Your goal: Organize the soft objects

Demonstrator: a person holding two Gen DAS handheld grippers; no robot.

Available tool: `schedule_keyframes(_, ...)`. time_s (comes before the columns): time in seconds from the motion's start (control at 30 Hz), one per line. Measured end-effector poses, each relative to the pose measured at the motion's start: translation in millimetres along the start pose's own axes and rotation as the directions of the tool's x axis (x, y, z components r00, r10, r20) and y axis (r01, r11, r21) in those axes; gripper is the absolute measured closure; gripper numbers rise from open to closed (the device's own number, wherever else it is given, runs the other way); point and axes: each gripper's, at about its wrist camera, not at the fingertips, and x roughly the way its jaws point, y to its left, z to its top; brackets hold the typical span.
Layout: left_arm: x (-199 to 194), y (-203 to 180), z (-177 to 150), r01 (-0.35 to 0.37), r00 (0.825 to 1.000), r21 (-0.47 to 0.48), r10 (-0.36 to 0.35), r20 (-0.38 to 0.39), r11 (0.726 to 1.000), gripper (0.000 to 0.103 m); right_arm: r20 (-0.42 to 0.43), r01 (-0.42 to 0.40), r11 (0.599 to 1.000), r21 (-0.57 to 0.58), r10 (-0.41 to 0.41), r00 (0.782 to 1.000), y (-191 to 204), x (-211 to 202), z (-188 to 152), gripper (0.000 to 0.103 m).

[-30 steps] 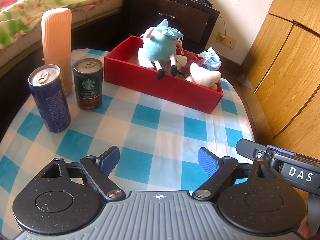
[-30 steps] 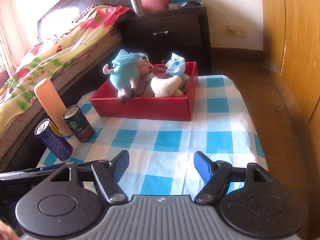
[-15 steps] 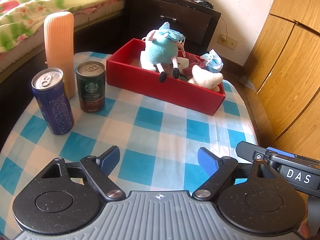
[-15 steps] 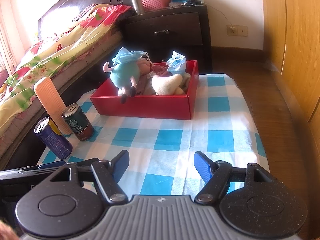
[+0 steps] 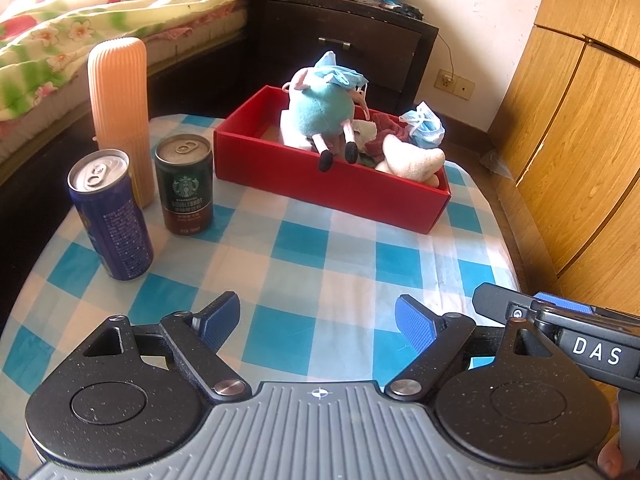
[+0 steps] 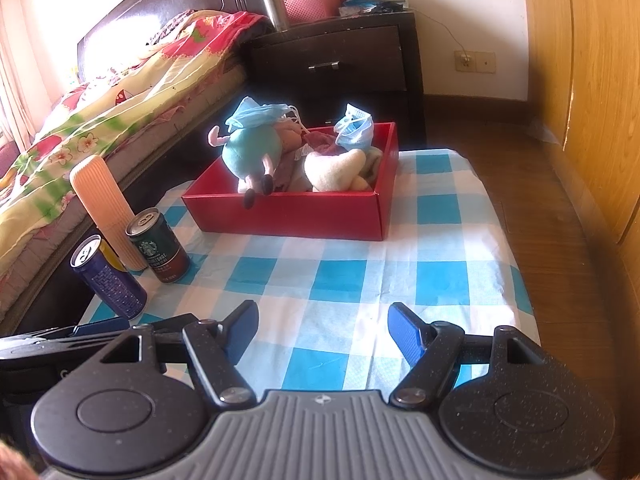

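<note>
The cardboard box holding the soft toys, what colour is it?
Red cardboard box; clearest in the left wrist view.

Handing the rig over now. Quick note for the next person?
Left gripper: open, empty, above the near cloth.
Right gripper: open, empty, alongside it.
Red box: at the far end of the table, holding the plush, cream toy, face masks and dark red cloth.
Two cans and ribbed bottle: upright left of the box.
Done: no soft items visible loose on the table.
Left: apparently nothing; check outside the views.
</note>
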Motion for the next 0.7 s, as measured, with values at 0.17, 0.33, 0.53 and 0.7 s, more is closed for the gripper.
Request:
schedule_keyframes(0.17, -3, -1, -1, -0.005, 1.000, 0.010, 0.005, 0.023, 1.000, 0.020, 0.006, -0.003, 1.000, 0.001, 0.003, 1.000, 0, -1, 0, 0.053)
schedule_keyframes(0.33, -6, -2, -1, -0.006, 0.998, 0.027, 0.005, 0.058, 1.000, 0.020, 0.010, -0.006, 1.000, 0.004, 0.006, 1.000, -1, -2, 0, 0.053)
schedule_keyframes(0.53, -6, 0, 0, -0.010, 0.999, 0.019, 0.009, 0.051, 1.000, 0.012, 0.033, 0.012, 1.000, 0.015, -0.013, 0.999, -4, -3, 1, 0.047)
schedule_keyframes(0.7, -1, 5, -1, -0.020, 0.999, 0.013, 0.019, 0.026, 1.000, 0.011, 0.027, 0.044, 0.998, 0.042, -0.045, 0.999, -13, -1, 1, 0.042)
